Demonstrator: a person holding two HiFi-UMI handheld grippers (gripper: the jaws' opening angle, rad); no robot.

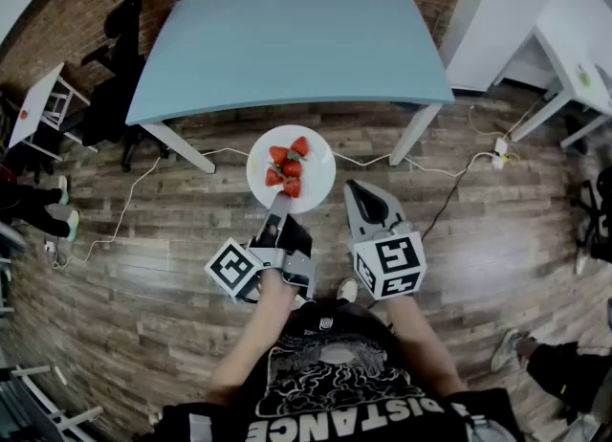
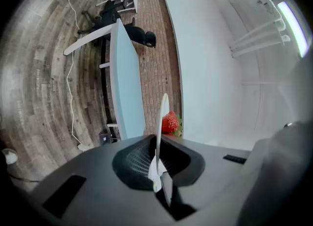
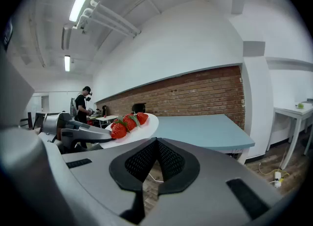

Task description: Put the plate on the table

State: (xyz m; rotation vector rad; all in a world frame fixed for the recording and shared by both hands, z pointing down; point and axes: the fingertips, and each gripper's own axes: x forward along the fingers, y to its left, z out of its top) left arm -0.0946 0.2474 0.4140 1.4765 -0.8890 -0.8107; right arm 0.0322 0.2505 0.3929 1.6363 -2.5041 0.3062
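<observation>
Left claw (image 2: pixel 157 171) clamps plate (image 1: pixel 321 178) by near rim, seemingly before table (image 1: pixel 287 38).

You hold two grey two-jaw grippers, the left gripper (image 1: pixel 279 209) and the right gripper (image 1: pixel 357 189), each carrying one cube with square markers. There is one round white plate (image 1: pixel 316 177), and on it you can count five red strawberries (image 1: pixel 292 168). You have one light-blue rectangular table (image 1: pixel 287 38) ahead and two white side tables, one at your right (image 1: pixel 574 72) and one at your left (image 1: pixel 36 105). One white power strip (image 1: pixel 499 150) lies on the floor.
</observation>
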